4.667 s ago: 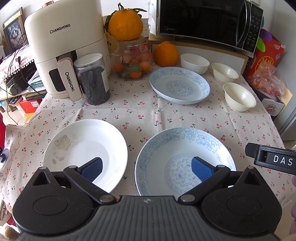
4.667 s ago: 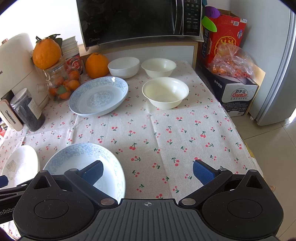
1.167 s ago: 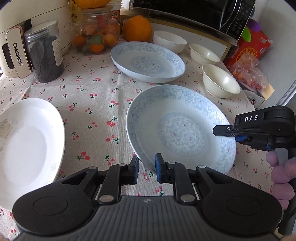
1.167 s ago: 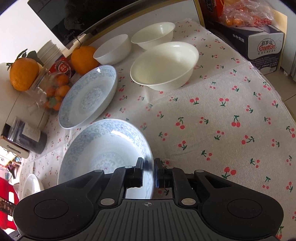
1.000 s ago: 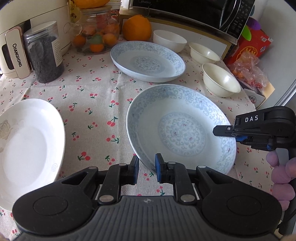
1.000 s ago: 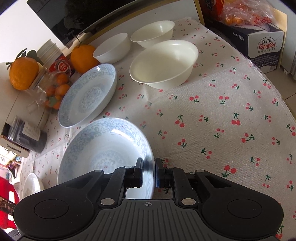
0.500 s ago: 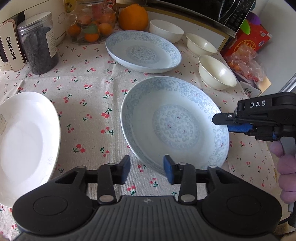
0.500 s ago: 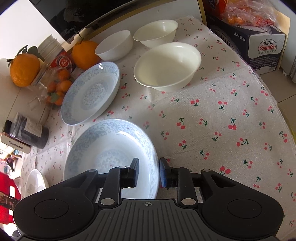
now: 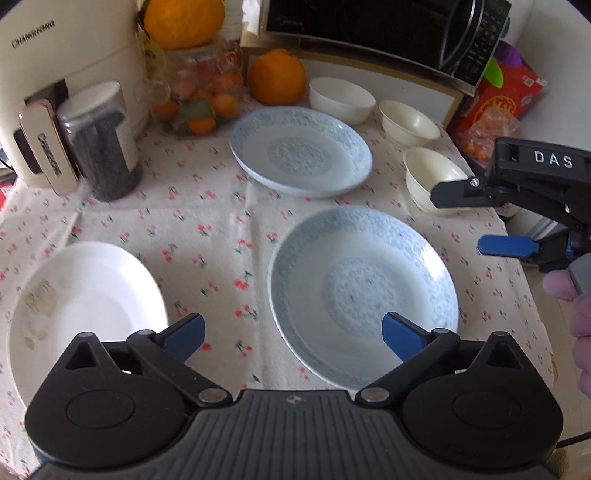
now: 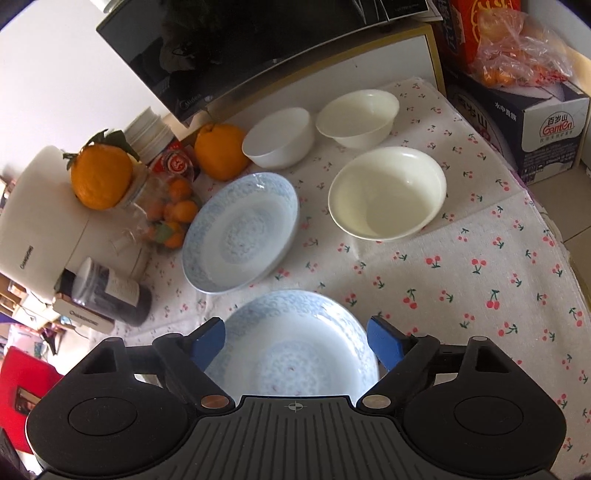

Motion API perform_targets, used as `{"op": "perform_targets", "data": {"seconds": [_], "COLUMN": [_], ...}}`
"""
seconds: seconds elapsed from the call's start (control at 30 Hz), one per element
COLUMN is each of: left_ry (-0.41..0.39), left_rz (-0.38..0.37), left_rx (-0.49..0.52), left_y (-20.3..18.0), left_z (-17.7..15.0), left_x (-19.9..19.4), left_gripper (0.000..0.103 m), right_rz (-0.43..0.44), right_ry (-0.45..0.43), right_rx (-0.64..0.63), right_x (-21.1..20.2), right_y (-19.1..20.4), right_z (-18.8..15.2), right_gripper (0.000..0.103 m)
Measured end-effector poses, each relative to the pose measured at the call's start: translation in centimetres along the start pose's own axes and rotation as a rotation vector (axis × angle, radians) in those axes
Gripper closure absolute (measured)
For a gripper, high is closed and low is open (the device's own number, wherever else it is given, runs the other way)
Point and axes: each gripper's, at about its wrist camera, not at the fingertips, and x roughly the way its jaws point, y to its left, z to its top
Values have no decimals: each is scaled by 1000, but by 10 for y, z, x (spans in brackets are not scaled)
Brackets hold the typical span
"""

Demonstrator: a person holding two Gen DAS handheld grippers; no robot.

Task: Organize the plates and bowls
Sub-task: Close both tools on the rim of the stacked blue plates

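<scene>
White wall (image 10: 66, 74), cherry-print tablecloth (image 10: 480, 280), daylight.

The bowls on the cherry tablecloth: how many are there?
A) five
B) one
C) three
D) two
C: three bowls sit apart near the microwave, a white bowl, a small cream bowl and a bigger cream bowl closer to the camera.

Three plates (image 9: 364, 291) (image 9: 300, 150) (image 9: 86, 314), three bowls (image 9: 341, 99) (image 9: 408, 122) (image 9: 428, 177), two large oranges (image 9: 277, 75) (image 9: 184, 22), two jars (image 9: 101, 142) (image 9: 201, 92)
</scene>
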Motion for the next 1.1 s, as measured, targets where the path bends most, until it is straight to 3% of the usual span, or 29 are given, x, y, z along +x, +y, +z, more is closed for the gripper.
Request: {"op": "perform_targets", "data": {"seconds": [0.4, 0.73, 0.93, 1.1], "left_ry": [-55, -90, -102, -116], "left_rz": [134, 192, 171, 134], "left_rx": [-14, -169, -235, -261], "left_y": [10, 43, 57, 63], "left_z": [62, 87, 99, 105], "left_x": [18, 70, 95, 109], "left_gripper": [1, 1, 3, 16], "right_rz": [124, 192, 195, 202], "right_ry": [19, 3, 8, -17], "right_rx": [192, 307, 329, 335], "right_x": [38, 77, 102, 116], "right_y": [-13, -19, -18, -18], "right_z": [27, 39, 39, 40], "right_gripper": [17, 17, 17, 17]}}
